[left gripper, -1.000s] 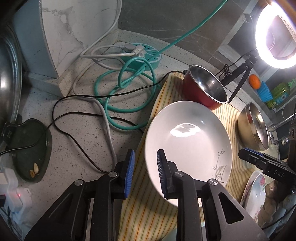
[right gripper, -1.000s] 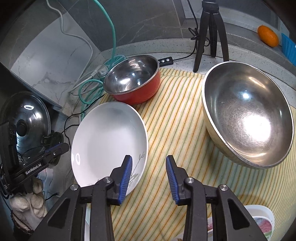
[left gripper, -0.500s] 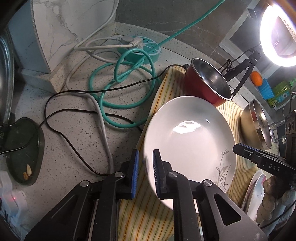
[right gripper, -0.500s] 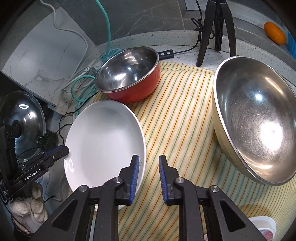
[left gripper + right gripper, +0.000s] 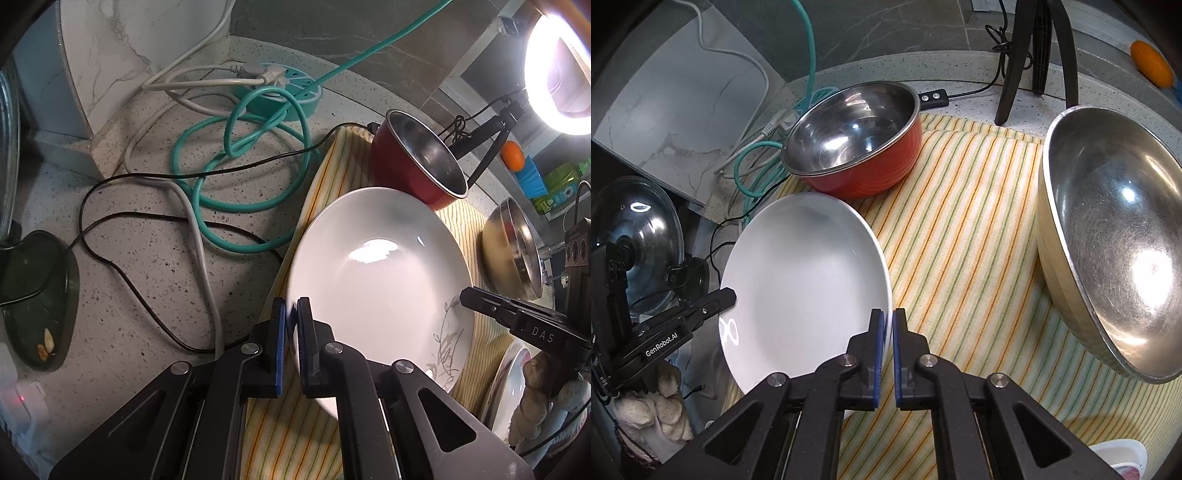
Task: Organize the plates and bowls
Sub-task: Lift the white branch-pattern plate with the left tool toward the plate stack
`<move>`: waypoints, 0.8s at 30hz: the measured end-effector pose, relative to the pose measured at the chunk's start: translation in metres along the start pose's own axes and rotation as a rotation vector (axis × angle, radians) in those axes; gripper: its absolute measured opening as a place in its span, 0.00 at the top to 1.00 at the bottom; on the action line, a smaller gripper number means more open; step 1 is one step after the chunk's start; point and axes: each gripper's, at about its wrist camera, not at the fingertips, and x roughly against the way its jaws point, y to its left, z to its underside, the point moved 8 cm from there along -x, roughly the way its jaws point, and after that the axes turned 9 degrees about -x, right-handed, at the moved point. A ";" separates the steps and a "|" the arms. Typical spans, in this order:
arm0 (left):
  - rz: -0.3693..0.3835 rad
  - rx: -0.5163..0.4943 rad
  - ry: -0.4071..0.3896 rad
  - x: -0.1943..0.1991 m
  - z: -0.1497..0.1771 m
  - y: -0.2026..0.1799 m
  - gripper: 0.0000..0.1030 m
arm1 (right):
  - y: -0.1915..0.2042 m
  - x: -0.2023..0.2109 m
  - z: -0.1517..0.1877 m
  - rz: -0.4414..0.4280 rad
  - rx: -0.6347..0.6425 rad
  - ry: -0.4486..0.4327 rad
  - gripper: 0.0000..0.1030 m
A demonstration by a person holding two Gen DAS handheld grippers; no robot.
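Change: now that both pairs of jaws have closed from apart a second ago, the white plate (image 5: 380,280) is being pinched at opposite rims; it is lying at 8 o'clock on the striped cloth (image 5: 964,236), by its left edge
Meaning: a two-handed lift is probably starting; the plate is likely heading for a stack
Left gripper (image 5: 290,325): squeezing the plate's near-left rim; nothing else held
Right gripper (image 5: 888,332): clamping the plate's near-right rim
Surface: speckled counter (image 5: 147,280) is carrying the cloth; steel bowl (image 5: 1108,236) is sitting at 3 o'clock; red bowl (image 5: 853,147) at 12 o'clock is touching the plate
Room: green cable (image 5: 240,170) is coiling at 10 o'clock; ring light (image 5: 554,70) is glaring
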 end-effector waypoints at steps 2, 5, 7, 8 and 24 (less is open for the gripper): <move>-0.001 -0.002 0.000 0.000 0.000 0.000 0.96 | 0.000 0.000 0.000 0.003 0.003 -0.001 0.96; -0.005 -0.003 -0.001 0.001 0.000 -0.001 0.96 | -0.001 0.000 0.000 0.000 -0.002 0.002 0.96; -0.008 -0.006 -0.002 0.000 -0.001 -0.001 0.96 | -0.001 0.000 0.000 0.001 -0.006 0.004 0.96; -0.010 -0.007 -0.002 0.001 -0.001 -0.001 0.96 | -0.001 0.000 0.000 0.003 -0.006 0.004 0.96; 0.007 -0.022 -0.027 0.013 -0.006 -0.015 0.96 | -0.011 0.018 0.005 -0.008 -0.042 -0.007 0.96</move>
